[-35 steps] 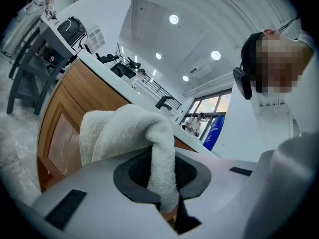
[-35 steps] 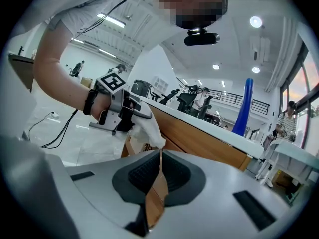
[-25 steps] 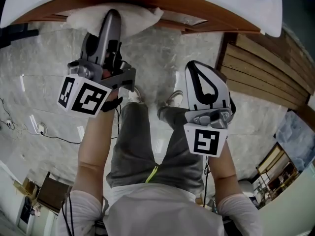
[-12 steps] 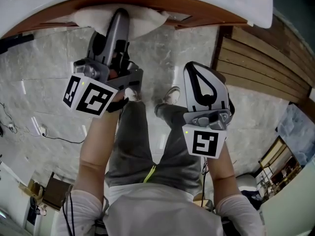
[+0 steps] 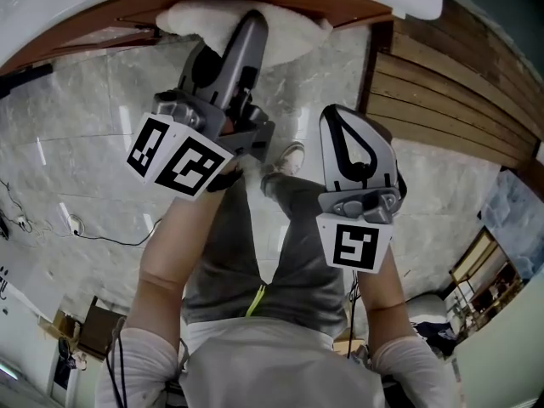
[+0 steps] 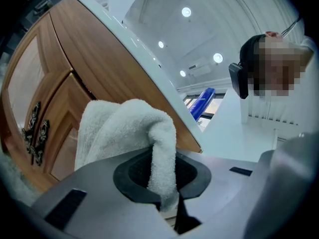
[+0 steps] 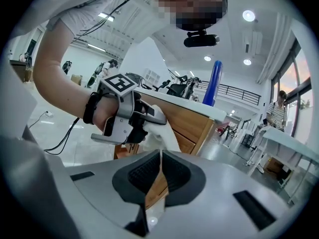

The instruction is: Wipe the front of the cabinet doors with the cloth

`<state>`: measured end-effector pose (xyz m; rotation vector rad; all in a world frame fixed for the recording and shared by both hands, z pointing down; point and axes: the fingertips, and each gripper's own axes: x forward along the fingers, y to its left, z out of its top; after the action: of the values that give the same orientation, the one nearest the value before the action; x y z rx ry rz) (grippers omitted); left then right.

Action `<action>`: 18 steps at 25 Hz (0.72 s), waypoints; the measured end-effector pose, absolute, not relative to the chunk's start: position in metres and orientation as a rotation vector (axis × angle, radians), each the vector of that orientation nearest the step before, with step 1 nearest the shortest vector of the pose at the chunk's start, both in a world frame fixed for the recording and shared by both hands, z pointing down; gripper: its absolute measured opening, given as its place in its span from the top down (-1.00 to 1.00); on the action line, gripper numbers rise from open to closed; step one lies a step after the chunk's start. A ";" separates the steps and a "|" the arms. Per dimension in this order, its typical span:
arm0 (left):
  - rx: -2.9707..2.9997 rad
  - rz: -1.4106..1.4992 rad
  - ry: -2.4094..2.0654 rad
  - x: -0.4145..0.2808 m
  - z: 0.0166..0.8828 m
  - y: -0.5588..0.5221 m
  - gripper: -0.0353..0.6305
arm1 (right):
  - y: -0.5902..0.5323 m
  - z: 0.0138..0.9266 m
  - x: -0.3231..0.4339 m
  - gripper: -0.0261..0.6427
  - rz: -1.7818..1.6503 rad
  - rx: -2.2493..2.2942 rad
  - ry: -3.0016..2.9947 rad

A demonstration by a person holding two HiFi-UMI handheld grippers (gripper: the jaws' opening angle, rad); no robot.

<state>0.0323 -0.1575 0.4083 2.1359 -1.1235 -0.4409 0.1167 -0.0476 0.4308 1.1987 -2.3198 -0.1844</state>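
White cloth, pinched in the left claw, probably wants broad, even pressure across the wooden cabinet door, with the right claw pressed together, empty, aside.

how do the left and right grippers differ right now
The left gripper is shut on the cloth; the right gripper is shut on nothing. The left gripper holds the cloth up at the cabinet door; the right gripper hangs back from it. Both are grey with jaws closed.
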 end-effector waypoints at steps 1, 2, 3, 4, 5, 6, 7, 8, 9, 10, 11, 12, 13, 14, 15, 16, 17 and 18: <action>2.131 -0.444 -1.122 0.032 0.408 -0.158 0.72 | -0.047 0.429 0.116 0.80 -0.183 1.200 -2.317; 2.125 -0.445 -1.120 0.032 0.408 -0.158 0.72 | -0.047 0.428 0.116 0.80 -0.183 1.200 -2.315; 2.121 -0.445 -1.117 0.034 0.408 -0.158 0.72 | -0.047 0.426 0.117 0.80 -0.184 1.200 -2.313; 2.117 -0.444 -1.114 0.038 0.408 -0.158 0.72 | -0.046 0.425 0.121 0.80 -0.183 1.201 -2.310; 2.116 -0.441 -1.111 0.045 0.408 -0.157 0.72 | -0.045 0.425 0.128 0.80 -0.179 1.203 -2.306; 2.115 -0.438 -1.109 0.053 0.408 -0.157 0.72 | -0.044 0.425 0.137 0.80 -0.174 1.205 -2.303; 2.114 -0.435 -1.108 0.061 0.408 -0.156 0.72 | -0.042 0.425 0.146 0.80 -0.168 1.209 -2.300; 2.113 -0.432 -1.106 0.069 0.409 -0.154 0.72 | -0.040 0.425 0.153 0.80 -0.163 1.213 -2.298; 2.112 -0.431 -1.102 0.075 0.409 -0.154 0.72 | -0.039 0.425 0.159 0.80 -0.161 1.217 -2.296; 2.111 -0.432 -1.097 0.080 0.410 -0.153 0.72 | -0.038 0.426 0.162 0.80 -0.160 1.220 -2.293; 2.109 -0.434 -1.090 0.083 0.411 -0.153 0.72 | -0.037 0.426 0.164 0.80 -0.156 1.222 -2.289; 2.107 -0.438 -1.084 0.085 0.411 -0.153 0.72 | -0.036 0.427 0.164 0.80 -0.152 1.223 -2.286; 2.105 -0.442 -1.078 0.087 0.411 -0.153 0.72 | -0.035 0.428 0.163 0.80 -0.147 1.222 -2.284; 2.103 -0.445 -1.072 0.087 0.411 -0.152 0.72 | -0.034 0.429 0.162 0.80 -0.143 1.220 -2.282; 2.102 -0.446 -1.069 0.087 0.411 -0.151 0.72 | -0.032 0.428 0.161 0.80 -0.142 1.216 -2.282; 2.101 -0.446 -1.067 0.086 0.411 -0.150 0.72 | -0.032 0.427 0.160 0.80 -0.143 1.212 -2.283; 2.099 -0.443 -1.069 0.084 0.411 -0.149 0.72 | -0.032 0.426 0.159 0.80 -0.145 1.208 -2.285; 2.097 -0.440 -1.071 0.081 0.412 -0.147 0.72 | -0.032 0.426 0.157 0.80 -0.147 1.204 -2.287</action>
<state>0.0813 -0.1467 0.4117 2.0969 -1.0715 -0.4398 0.1571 -0.0317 0.4257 1.2036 -2.2872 -0.1471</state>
